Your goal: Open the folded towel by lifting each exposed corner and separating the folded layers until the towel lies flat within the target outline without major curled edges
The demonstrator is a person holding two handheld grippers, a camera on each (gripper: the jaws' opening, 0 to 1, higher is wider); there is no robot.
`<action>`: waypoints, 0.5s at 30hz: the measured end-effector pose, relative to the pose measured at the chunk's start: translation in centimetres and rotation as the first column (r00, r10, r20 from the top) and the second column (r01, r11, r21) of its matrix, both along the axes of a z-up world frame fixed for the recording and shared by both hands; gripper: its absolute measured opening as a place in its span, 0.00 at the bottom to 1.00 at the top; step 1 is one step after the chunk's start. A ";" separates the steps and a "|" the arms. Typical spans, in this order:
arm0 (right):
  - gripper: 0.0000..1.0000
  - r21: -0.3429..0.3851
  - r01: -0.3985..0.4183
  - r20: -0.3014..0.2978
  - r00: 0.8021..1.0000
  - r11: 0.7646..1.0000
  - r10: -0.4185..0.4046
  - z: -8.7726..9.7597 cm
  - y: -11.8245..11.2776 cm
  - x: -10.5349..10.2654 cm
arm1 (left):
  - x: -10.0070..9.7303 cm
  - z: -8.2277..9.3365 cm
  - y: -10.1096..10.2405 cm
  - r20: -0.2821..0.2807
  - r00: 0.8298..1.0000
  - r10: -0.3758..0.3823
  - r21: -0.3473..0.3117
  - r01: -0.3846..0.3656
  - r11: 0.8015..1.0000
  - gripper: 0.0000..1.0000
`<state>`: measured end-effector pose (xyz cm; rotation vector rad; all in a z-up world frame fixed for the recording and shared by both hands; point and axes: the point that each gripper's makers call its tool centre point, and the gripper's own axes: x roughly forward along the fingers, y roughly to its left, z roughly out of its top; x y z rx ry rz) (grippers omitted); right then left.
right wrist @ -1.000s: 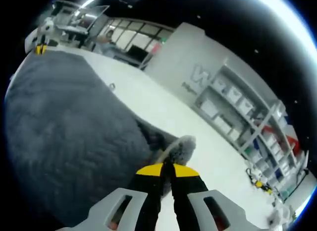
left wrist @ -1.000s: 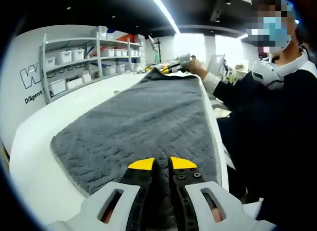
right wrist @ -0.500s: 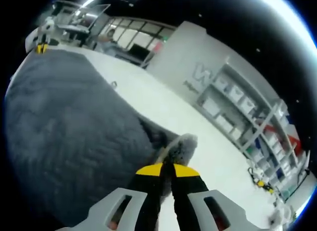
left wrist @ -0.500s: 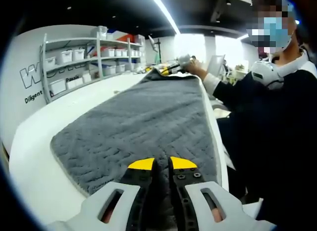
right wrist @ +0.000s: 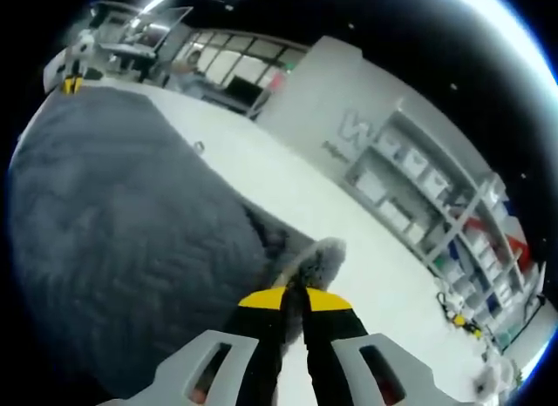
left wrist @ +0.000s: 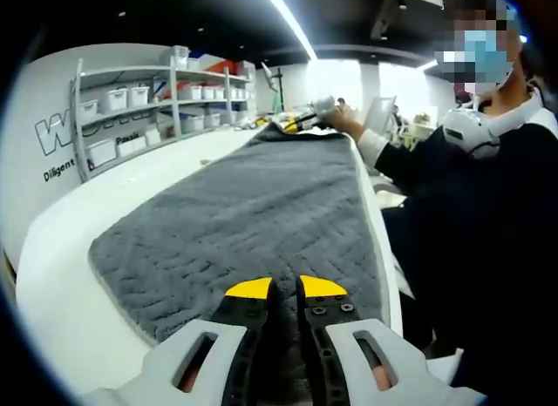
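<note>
Grey and fluffy, the towel (left wrist: 253, 206) is spread over the white table (left wrist: 61, 275) in the left gripper view. It fills the middle of the picture and runs from the bottom up to the top centre. A wavy pattern is seen in its pile. The left gripper (left wrist: 286, 288) comes up from the bottom centre. Its yellow-tipped jaws are pressed close together on the near edge of the towel. At the top centre, the right gripper (left wrist: 301, 118) is seen at the far end of the towel, held by a hand (left wrist: 344, 120). A person in a dark top (left wrist: 471, 232) is seen on the right side. White shelves with white boxes (left wrist: 148, 110) are seen at the upper left.

In the right gripper view, the towel (right wrist: 113, 240) covers the left half of the picture. The right gripper (right wrist: 295, 294) comes up from the bottom centre. Its jaws are squeezed shut on a corner of the towel (right wrist: 318, 258), and that corner is lifted a little above the table (right wrist: 296, 184) and bunched up. The left gripper (right wrist: 74, 75) is seen small at the upper left, at the far end of the towel. Shelves with boxes (right wrist: 436, 214) are seen on the right.
</note>
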<state>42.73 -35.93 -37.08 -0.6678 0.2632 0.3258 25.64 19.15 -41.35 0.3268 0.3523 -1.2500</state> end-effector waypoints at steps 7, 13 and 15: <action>0.02 0.001 0.004 -0.006 1.000 1.000 -0.004 -0.2 -0.1 0.0 | 0.0 0.0 -0.2 -0.001 1.000 0.001 -0.001 -0.001 1.000 0.10; 0.05 -0.004 0.016 -0.003 1.000 1.000 -0.016 -0.1 -0.2 0.0 | -0.1 0.0 -0.2 -0.002 1.000 0.001 -0.002 -0.001 1.000 0.10; 0.06 -0.005 0.021 0.000 1.000 1.000 -0.021 0.0 -0.3 -0.1 | -0.1 0.0 -0.2 -0.002 1.000 0.001 -0.002 -0.001 1.000 0.10</action>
